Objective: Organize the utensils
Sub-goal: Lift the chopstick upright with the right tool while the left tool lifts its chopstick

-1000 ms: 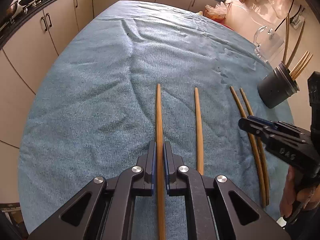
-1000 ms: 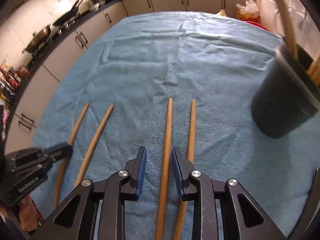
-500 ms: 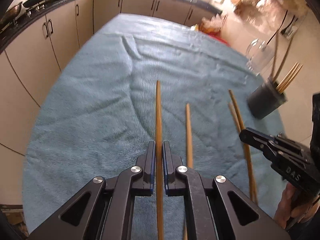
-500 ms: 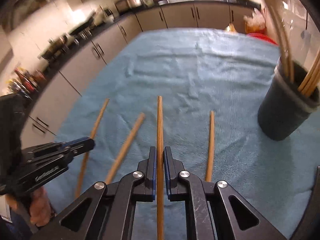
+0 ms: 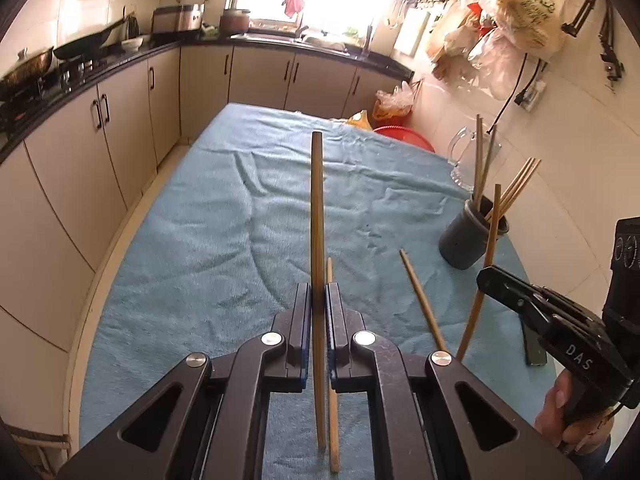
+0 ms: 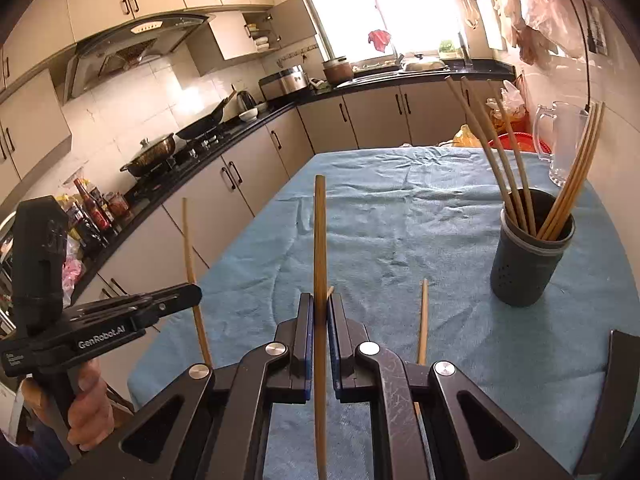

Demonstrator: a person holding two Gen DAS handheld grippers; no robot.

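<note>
My left gripper (image 5: 318, 292) is shut on a long wooden chopstick (image 5: 317, 208), held up off the blue towel (image 5: 224, 240). My right gripper (image 6: 319, 300) is shut on a second chopstick (image 6: 320, 236), also lifted. Each gripper shows in the other's view: the right gripper (image 5: 486, 276) with its chopstick (image 5: 486, 256), and the left gripper (image 6: 192, 291) with its chopstick (image 6: 189, 248). Two chopsticks still lie on the towel, one (image 5: 331, 380) under my left gripper and one (image 5: 422, 300) to its right, the latter also in the right wrist view (image 6: 423, 320). The dark holder (image 6: 528, 268) (image 5: 464, 240) stands at the right with several chopsticks in it.
A glass pitcher (image 6: 564, 140) (image 5: 464, 152) stands behind the holder near the wall. A red basin (image 5: 404, 138) sits past the table's far end. Kitchen cabinets (image 5: 120, 128) run along the left, and plastic bags (image 5: 512, 20) hang on the right wall.
The right gripper closed on a chopstick. Both grippers then rose and tilted up, lifting their chopsticks off the towel. Two chopsticks stayed lying where they were.
</note>
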